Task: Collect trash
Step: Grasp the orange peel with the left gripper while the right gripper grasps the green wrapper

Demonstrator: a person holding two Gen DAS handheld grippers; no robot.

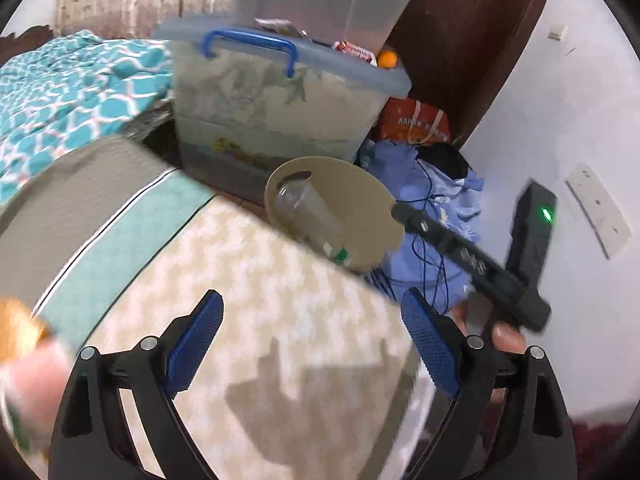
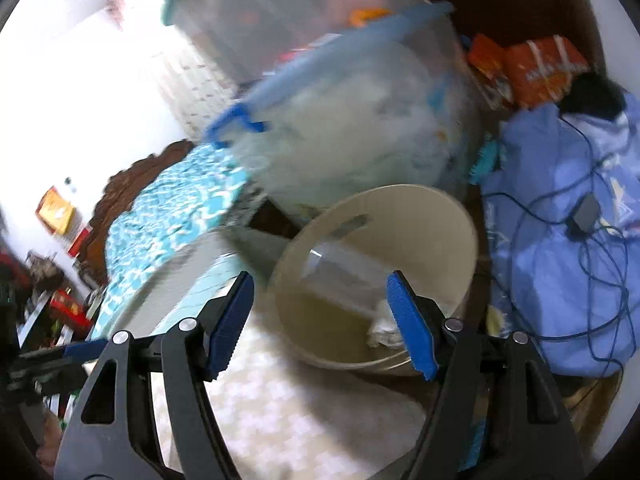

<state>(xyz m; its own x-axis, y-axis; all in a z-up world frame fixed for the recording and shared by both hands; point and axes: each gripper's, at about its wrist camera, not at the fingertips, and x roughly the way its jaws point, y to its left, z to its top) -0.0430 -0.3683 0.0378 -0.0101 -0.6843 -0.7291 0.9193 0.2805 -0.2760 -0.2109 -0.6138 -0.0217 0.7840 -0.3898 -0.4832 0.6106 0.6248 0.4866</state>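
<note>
Both grippers sit closest to the cameras. Left gripper (image 1: 312, 336) has its blue pads wide apart with nothing between them, over a patterned mattress (image 1: 248, 300). Right gripper (image 2: 320, 320) is spread wide too and holds nothing; it hangs just above the tan bin (image 2: 452, 224).

Going left to right in the left wrist view: a blurry orange and white thing (image 1: 24, 344) is cut off at the edge, and I cannot tell what it is. Next comes a teal blanket (image 1: 68, 92), then a big clear box with a blue handle (image 1: 280, 108) packed with pale stuff. Just in front stands the tan bin (image 1: 372, 188). Inside it lies a clear plastic bottle (image 1: 308, 216) with a green label too small to read. The right wrist view also shows crumpled white paper (image 2: 382, 330) at the bottom of the bin. Right of the bin is a pile of blue cloth (image 1: 432, 216) with dark wires on it, and an orange bag (image 1: 420, 122) with blurred writing behind.
</note>
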